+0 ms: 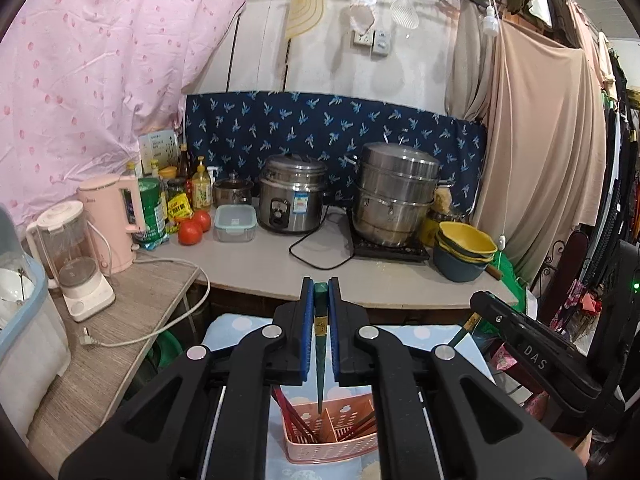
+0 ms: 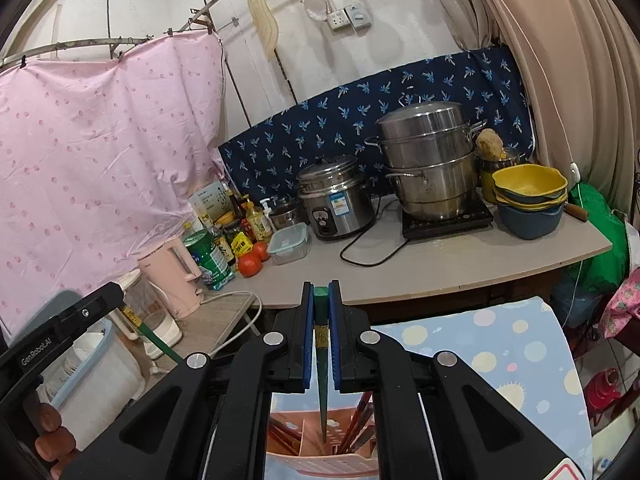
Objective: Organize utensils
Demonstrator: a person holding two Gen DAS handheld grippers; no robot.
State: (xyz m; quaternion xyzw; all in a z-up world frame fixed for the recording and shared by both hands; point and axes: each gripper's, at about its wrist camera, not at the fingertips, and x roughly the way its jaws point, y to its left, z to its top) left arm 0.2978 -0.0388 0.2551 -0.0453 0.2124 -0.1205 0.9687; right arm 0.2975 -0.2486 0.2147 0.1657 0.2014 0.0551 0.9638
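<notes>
My left gripper (image 1: 320, 292) is shut on a green chopstick (image 1: 320, 344) that points down, its tip just above the pink divided utensil holder (image 1: 332, 440). My right gripper (image 2: 321, 294) is shut on another green chopstick (image 2: 321, 380), its tip over the same holder (image 2: 320, 452). Several red-brown chopsticks (image 1: 296, 416) stand in the holder's compartments. The right gripper also shows in the left wrist view (image 1: 532, 344), and the left gripper in the right wrist view (image 2: 68, 320). The holder stands on a light blue dotted cloth (image 2: 500, 360).
Behind is a counter (image 1: 260, 268) with a rice cooker (image 1: 292, 192), a steel steamer pot (image 1: 394, 192), stacked yellow and blue bowls (image 1: 464, 248), tomatoes (image 1: 192, 228), a lidded box (image 1: 235, 222), bottles, a pink kettle (image 1: 112, 220) and a blender (image 1: 76, 256). Clothes hang at right.
</notes>
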